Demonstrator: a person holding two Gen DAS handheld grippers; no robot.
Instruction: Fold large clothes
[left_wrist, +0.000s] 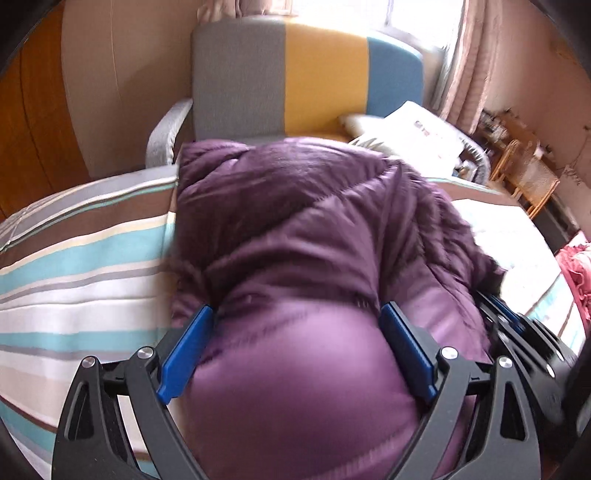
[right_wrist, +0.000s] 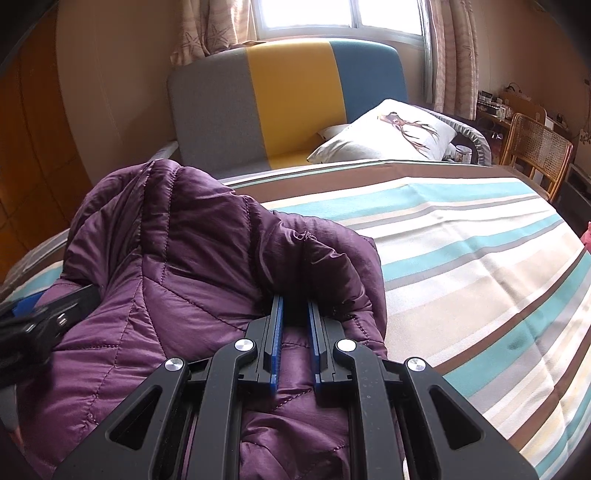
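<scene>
A purple quilted jacket (left_wrist: 295, 229) lies bunched on the striped bed; it also fills the left of the right wrist view (right_wrist: 177, 258). My left gripper (left_wrist: 299, 317) is open, its blue pads wide apart on either side of a bulge of the jacket. My right gripper (right_wrist: 295, 306) is shut on a fold of the jacket, its pads close together with fabric pinched between them. The right gripper shows at the right edge of the left wrist view (left_wrist: 517, 332), and the left gripper at the left edge of the right wrist view (right_wrist: 44, 317).
The bed has a striped cover (right_wrist: 461, 251). A grey, yellow and blue headboard (right_wrist: 288, 107) and a white pillow (right_wrist: 388, 133) stand at the far end. A rattan chair (right_wrist: 535, 147) is at the right. A pink cloth (left_wrist: 576, 273) lies at the bed's right edge.
</scene>
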